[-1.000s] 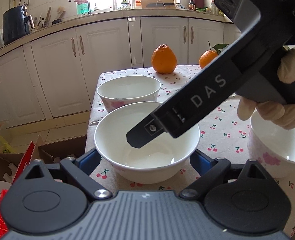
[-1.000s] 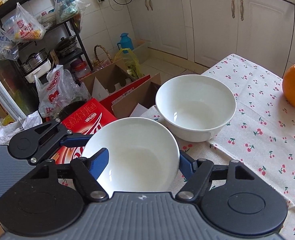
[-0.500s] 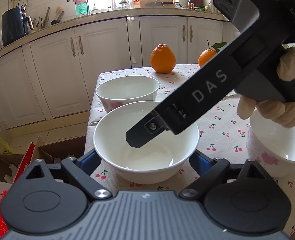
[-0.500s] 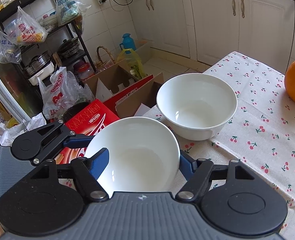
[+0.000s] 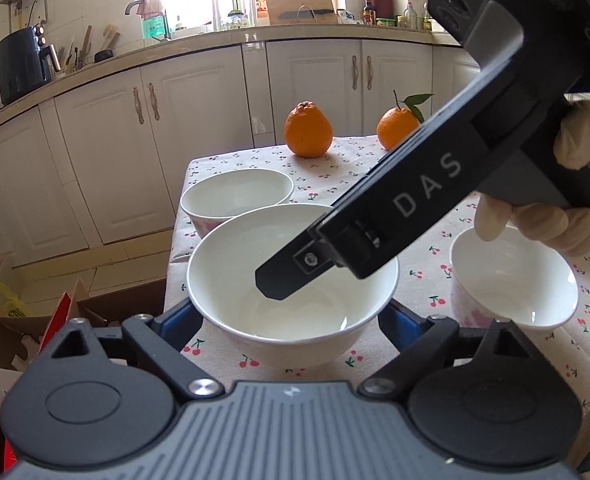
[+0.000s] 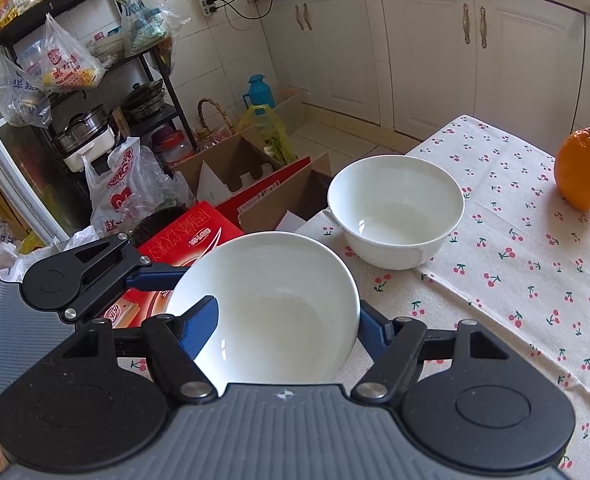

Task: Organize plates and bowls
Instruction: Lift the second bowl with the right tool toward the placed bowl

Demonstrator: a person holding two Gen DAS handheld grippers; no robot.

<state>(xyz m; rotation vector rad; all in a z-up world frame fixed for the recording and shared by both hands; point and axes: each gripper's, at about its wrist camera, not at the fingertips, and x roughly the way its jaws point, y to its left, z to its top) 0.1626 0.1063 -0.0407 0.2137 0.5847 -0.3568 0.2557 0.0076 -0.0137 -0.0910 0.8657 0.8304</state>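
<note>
1. The near bowl [image 5: 295,292] sits mouth-up at the left edge of the table [image 5: 447,292], close to its near corner. It is round, so no long axis can be told, and nothing lies in it.
2. The left gripper [image 5: 291,316] stands wide, a blue pad on each side of this bowl's wall. Whether the pads press it I cannot tell.
3. The right gripper [image 6: 287,320] is clamped on the same bowl's rim. One blue finger [image 6: 201,320] is inside against the wall, the other outside. From its camera the bowl looks tipped towards the lens.
4. A gloved hand [image 5: 547,220] holds the right gripper's handle.
5. A second bowl [image 5: 237,196] stands upright just behind, further along the left edge, empty and apart from the first.
6. A third bowl [image 5: 515,280] with pink flowers stands upright towards the right side, also empty.
7. Two oranges [image 5: 307,130] rest near the far edge.
</note>
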